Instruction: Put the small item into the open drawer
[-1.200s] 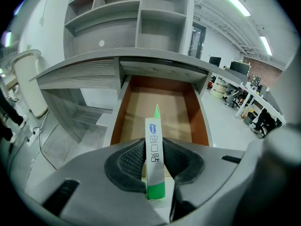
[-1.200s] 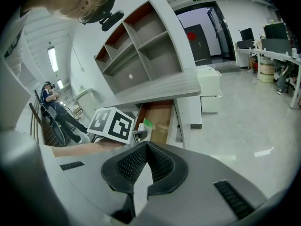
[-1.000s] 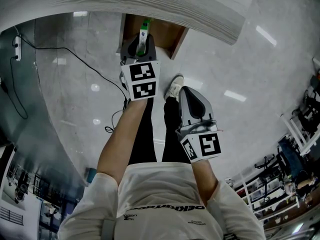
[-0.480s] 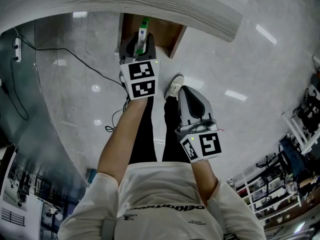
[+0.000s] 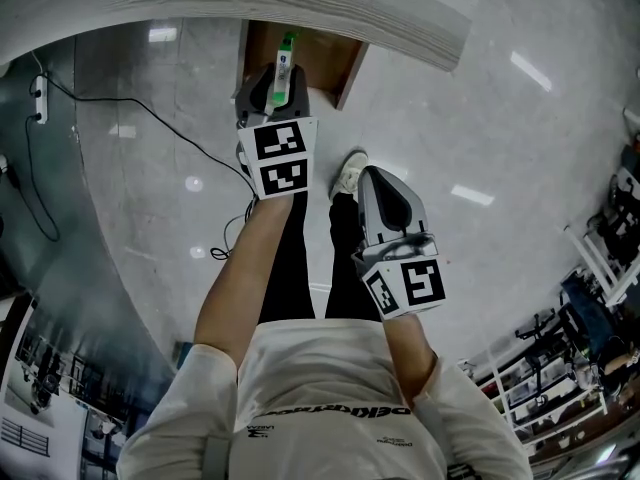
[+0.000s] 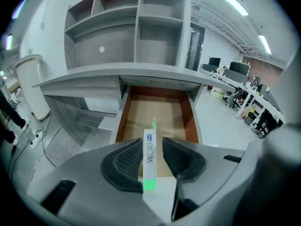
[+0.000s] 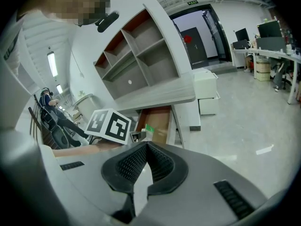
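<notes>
My left tongs (image 6: 151, 144): ribbed black pads spread. A slim white carton (image 6: 149, 166) with green ends stands between them, clear of the right pad, over the front of the open drawer (image 6: 124, 119), which has a brown wooden floor. My right tongs (image 7: 146, 146): pads pressed together, empty, back from the drawer.

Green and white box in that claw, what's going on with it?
A person holds a claw in each hand. The left claw hangs at the front of the open drawer, with the slim white and green box standing between its jaws. Those jaws are apart and there is a gap on one side of the box, so it looks loose, but it is not lying in the drawer yet. The right claw is shut and empty, held off to the side.
</notes>
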### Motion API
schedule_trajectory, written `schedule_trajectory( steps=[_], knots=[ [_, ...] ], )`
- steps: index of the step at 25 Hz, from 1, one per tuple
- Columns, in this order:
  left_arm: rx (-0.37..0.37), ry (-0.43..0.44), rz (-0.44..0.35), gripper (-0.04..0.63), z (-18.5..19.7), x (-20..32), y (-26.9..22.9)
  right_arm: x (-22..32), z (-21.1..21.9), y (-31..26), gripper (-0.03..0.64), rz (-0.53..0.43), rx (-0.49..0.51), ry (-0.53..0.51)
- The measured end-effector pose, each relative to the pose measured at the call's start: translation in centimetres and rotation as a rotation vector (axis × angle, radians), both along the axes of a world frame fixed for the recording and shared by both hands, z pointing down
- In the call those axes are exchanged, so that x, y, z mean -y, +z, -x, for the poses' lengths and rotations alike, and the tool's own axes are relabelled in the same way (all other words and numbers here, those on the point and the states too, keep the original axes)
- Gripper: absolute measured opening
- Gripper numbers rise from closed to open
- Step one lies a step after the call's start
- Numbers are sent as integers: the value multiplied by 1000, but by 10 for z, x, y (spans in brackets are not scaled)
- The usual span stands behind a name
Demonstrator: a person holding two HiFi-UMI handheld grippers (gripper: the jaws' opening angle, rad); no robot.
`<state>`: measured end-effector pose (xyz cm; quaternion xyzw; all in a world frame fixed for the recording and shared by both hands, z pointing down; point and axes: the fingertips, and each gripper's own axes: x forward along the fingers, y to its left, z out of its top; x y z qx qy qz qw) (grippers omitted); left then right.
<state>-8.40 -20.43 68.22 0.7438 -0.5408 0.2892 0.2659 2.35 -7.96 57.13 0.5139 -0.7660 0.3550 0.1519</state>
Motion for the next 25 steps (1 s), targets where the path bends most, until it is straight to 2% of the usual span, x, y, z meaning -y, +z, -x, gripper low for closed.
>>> schedule_trajectory(
  steps=[11, 21, 25],
  knots=[
    [14, -9, -71, 130, 0, -11, -47, -4, -8, -30, 31, -67, -2, -23],
    [3, -14, -132, 97, -5, -41, -118, -12, -12, -86, 31, -143, -4, -50],
    [-26, -39, -154, 83, -1, -49, -154, -17, -14, -111, 31, -167, -6, -65]
  ],
)
